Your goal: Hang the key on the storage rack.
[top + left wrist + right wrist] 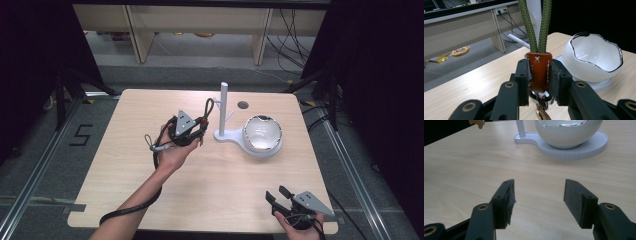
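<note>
Your left hand-held gripper (pixel 539 82) clamps the brown leather tab (pixel 539 71) of a green cord keychain (pixel 536 27) beside the white stand's post (pixel 223 107), seemingly for hanging. Your right hand-held gripper (pixel 539 202) waits wide, empty, low over the surface (pixel 210 180).

Grey floor (pixel 210 75), beige cabinets (pixel 200 20) behind, black curtains (pixel 30 60) on both sides.

Hidden or cut off, as I see it: green cord loop (pixel 537 25) runs off at 12 o'clock; metal clasp (pixel 541 112) cropped at 6 o'clock, half behind the jaws; white bowl (pixel 569 132) rim cut at 12 o'clock; floor items (pixel 460 51) too blurred to identify.
</note>
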Tool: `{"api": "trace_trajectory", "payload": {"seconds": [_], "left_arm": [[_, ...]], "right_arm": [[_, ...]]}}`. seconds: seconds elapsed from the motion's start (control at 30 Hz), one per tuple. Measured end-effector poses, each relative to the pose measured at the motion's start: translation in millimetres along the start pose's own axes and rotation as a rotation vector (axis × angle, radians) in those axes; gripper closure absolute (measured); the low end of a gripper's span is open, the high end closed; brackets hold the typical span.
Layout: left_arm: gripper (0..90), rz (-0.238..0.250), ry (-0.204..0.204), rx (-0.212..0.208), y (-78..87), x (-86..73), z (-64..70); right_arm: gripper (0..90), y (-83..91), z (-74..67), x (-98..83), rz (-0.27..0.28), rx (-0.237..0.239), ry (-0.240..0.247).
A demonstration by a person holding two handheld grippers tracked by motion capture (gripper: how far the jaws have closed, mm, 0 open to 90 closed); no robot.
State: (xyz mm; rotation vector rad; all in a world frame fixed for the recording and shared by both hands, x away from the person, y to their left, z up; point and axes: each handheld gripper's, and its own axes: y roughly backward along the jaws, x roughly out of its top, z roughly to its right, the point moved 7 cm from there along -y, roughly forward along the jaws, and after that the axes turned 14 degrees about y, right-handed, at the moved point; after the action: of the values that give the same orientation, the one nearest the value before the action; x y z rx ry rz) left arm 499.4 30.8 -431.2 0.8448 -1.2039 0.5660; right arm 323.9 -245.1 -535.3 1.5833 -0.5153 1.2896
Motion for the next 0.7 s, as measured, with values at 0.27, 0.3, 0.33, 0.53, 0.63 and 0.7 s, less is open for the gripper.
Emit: {"api": "trace_trajectory", "payload": {"seconds": [0.27,0.3,0.33,0.53,0.63,0.7], "left_arm": [[70.0,-0.021,0.022,0.003,-6.8,-2.5,1.4],[70.0,-0.022,0.020,0.004,-7.6,-2.5,1.0],[70.0,-0.020,0.024,0.004,-8.5,-2.3,0.8],[70.0,-0.031,0.031,0.011,-12.3,-2.7,-1.6],[70.0,-0.020,0.017,0.012,-15.0,-1.2,-4.8],[69.9,-0.024,0.014,0.015,-15.8,-1.4,-5.8]], "right_arm": [[43.0,0.2,-0.5,-0.2,-0.005,0.007,-0.005],[42.9,-1.0,-0.7,0.3,0.010,0.012,-0.007],[42.9,-1.0,-1.0,0.3,0.010,0.011,-0.014],[42.9,-1.8,2.5,-0.8,0.009,-0.013,0.012],[42.9,-0.9,2.1,-1.0,0.002,-0.007,0.011],[42.9,-0.9,2.6,-0.7,0.007,-0.011,0.007]]}}
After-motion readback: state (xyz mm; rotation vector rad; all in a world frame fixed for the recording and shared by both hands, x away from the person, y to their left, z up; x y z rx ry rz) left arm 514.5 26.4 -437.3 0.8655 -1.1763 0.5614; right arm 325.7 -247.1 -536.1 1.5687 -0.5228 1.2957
